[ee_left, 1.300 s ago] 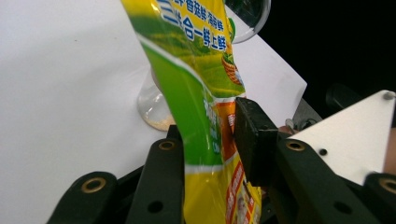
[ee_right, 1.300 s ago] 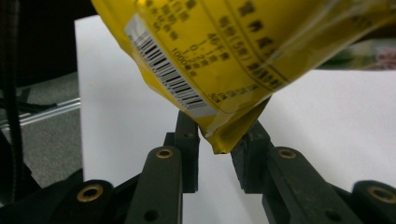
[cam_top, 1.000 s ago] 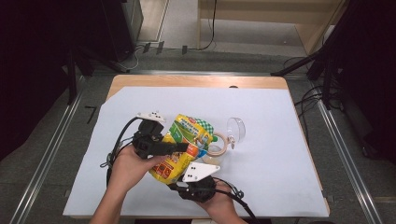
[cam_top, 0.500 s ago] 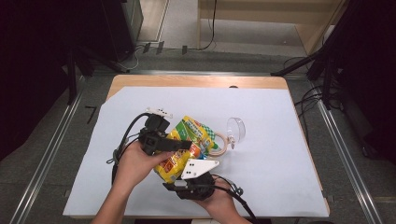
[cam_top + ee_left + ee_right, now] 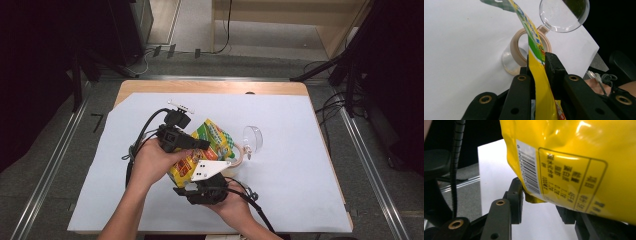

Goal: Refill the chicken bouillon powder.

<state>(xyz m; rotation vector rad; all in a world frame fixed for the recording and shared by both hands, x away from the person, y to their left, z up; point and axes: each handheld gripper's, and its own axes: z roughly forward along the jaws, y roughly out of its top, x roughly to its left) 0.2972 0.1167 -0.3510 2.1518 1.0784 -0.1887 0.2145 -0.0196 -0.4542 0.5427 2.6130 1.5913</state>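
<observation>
A yellow and green snack bag (image 5: pixel 212 140) is held up off the white sheet between my two grippers. My left gripper (image 5: pixel 202 145) comes in from the left and is shut on the bag's (image 5: pixel 534 45) upper edge, jaws (image 5: pixel 537 62) pinching the flat seam. My right gripper (image 5: pixel 194 178) sits under the bag's near end. In the right gripper view its jaws (image 5: pixel 540 198) stand apart, with the barcode corner of the bag (image 5: pixel 574 157) hanging between and over them. The right jaw is mostly hidden.
A small clear jar (image 5: pixel 239 152) with a beige rim (image 5: pixel 524 47) lies on its side just right of the bag, its round clear lid (image 5: pixel 254 137) (image 5: pixel 564 15) swung open. White paper (image 5: pixel 300 165) covers the wooden table (image 5: pixel 210 86). Cables trail from both grippers.
My left gripper has carried the bag's top edge to the right and a little away from me. The right gripper has stayed under the bag's near end.
</observation>
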